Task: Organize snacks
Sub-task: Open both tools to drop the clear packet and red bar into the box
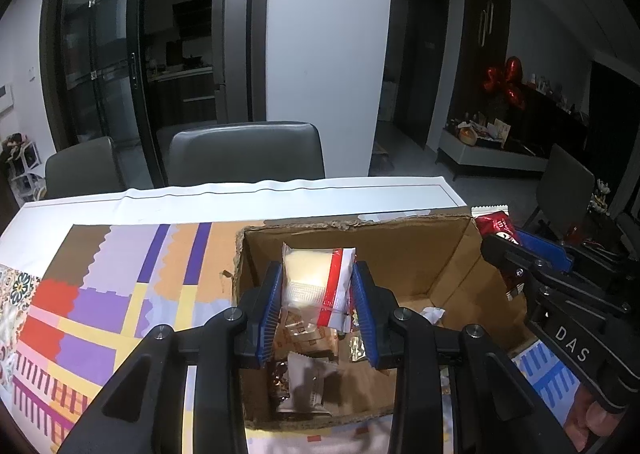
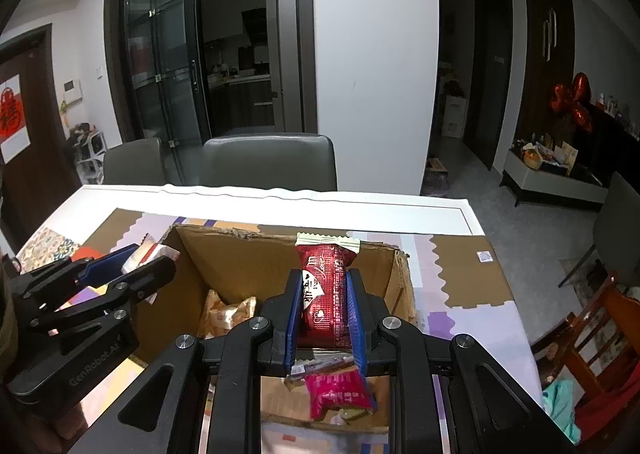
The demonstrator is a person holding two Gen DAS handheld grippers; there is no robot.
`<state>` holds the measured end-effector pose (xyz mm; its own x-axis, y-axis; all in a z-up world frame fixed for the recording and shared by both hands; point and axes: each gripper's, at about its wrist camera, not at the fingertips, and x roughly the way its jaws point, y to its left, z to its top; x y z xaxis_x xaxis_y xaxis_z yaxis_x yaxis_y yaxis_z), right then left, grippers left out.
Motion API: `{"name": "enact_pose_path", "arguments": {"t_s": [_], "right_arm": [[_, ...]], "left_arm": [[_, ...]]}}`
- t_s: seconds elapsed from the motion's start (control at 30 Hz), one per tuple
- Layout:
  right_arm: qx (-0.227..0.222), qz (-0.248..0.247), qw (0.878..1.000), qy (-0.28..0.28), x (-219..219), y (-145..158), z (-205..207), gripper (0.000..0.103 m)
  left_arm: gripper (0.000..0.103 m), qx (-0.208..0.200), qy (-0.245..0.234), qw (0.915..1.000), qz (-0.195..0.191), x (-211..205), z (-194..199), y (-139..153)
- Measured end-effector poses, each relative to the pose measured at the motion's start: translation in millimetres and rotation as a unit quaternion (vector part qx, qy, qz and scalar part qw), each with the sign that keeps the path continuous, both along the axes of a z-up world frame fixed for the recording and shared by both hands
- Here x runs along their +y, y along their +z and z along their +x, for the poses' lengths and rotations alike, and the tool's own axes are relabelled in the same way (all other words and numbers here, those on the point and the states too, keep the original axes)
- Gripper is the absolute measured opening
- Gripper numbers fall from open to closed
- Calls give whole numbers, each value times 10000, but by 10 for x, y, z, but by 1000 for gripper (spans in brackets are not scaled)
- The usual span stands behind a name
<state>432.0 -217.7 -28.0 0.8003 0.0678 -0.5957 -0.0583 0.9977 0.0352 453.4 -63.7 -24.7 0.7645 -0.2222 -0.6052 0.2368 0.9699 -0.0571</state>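
An open cardboard box (image 1: pixel 448 266) stands on the patterned tablecloth; it also shows in the right wrist view (image 2: pixel 224 254). My left gripper (image 1: pixel 318 274) is shut on a white and red snack packet (image 1: pixel 316 278) and holds it above the box. My right gripper (image 2: pixel 324 282) is shut on a dark red snack bar (image 2: pixel 326 294), also above the box. Several wrapped snacks lie inside the box, among them an orange packet (image 2: pixel 228 314), a pink packet (image 2: pixel 340 394) and a silver packet (image 1: pixel 308 382). Each gripper shows in the other's view, the right one (image 1: pixel 500 250) and the left one (image 2: pixel 152 258).
The table (image 1: pixel 240 194) has a white far edge. Two grey chairs (image 1: pixel 244 154) stand behind it. A wooden chair (image 2: pixel 596 330) stands at the table's right. A low cabinet with clutter (image 2: pixel 556 170) is at the far right wall.
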Motion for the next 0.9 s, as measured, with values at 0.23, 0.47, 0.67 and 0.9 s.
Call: {"name": "enact_pose_path", "arguments": {"t_s": [0.23, 0.47, 0.67, 0.9], "right_arm": [[45, 31, 10000, -71, -42, -40, 61, 36], [-55, 77, 9998, -180, -100, 24, 7, 63], [-85, 52, 9997, -241, -122, 77, -70, 63], [-183, 25, 9994, -287, -143, 189, -238, 66]], "left_arm": [[53, 59, 62, 10000, -29, 15, 17, -37], [69, -11, 115, 9999, -6, 32, -45, 2], [84, -117, 215, 9997, 14, 50, -150, 93], [85, -169, 295, 9994, 25, 82, -313, 189]]}}
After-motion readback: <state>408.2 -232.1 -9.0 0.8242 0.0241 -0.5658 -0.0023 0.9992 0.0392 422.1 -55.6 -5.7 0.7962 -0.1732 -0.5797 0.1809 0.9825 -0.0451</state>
